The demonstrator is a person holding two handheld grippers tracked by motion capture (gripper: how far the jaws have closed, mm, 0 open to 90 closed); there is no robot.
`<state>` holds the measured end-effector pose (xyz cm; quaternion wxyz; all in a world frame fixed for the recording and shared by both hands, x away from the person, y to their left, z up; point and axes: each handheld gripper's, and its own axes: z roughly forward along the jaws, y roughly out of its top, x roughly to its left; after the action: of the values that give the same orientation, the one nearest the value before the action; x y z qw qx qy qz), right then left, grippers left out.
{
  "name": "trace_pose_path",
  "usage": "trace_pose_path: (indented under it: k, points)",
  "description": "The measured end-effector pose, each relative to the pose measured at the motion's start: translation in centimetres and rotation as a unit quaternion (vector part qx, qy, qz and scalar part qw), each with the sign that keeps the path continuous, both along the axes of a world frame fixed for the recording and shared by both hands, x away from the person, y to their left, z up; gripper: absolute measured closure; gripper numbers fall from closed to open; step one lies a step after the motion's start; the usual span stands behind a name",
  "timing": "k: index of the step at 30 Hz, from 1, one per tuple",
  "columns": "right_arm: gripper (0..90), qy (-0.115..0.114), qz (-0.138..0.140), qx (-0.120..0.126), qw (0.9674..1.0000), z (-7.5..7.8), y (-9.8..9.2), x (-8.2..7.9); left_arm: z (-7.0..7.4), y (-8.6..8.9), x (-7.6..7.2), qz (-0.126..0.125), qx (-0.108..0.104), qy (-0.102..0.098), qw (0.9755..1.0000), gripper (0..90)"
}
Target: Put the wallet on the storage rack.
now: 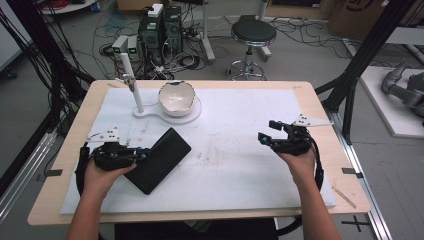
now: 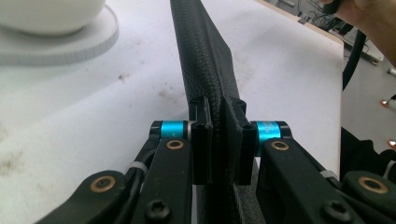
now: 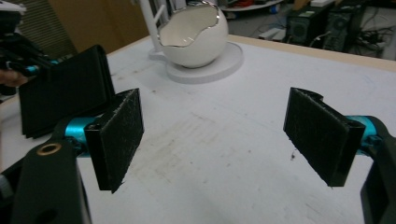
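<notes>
Slippage is the risk: left tool (image 2: 217, 140) pinches only the wallet's (image 1: 161, 159) near edge, so its far end may sag; right tool (image 3: 231, 140) gapes empty.

No text, label, brand, number or sign can be read in any of the three views; whatever print there may be on the far equipment and boxes on the floor is too small and blurred to make out.
</notes>
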<state>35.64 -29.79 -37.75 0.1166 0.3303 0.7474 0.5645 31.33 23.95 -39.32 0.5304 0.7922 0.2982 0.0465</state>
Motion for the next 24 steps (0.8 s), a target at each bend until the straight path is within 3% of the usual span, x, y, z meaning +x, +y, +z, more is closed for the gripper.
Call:
trace_pose_path:
  k: [7,12,17,20,24]
  points:
    - [20.5,-0.002,0.047,0.001,0.9989,0.3,1.3,-0.2,1.7,-1.6,-0.7,-0.029,-0.003,-0.037,0.9989,81.3]
    - [20.5,-0.005,0.087,-0.009,0.9962,0.4,2.9,-0.3,2.2,-3.1,-0.6,-0.056,-0.011,-0.041,0.9975,81.2]
    - [20.5,-0.003,0.128,-0.018,0.9916,0.4,4.9,-0.7,2.1,-4.9,-0.5,-0.084,-0.012,-0.042,0.9956,81.2]
    - [20.6,0.008,0.157,-0.017,0.9874,0.3,6.2,-0.8,2.3,-5.7,-0.6,-0.097,-0.018,-0.047,0.9940,81.2]
    - [20.9,0.011,0.187,-0.035,0.9816,0.2,8.1,-1.1,2.4,-6.9,-0.8,-0.114,-0.020,-0.051,0.9920,81.2]
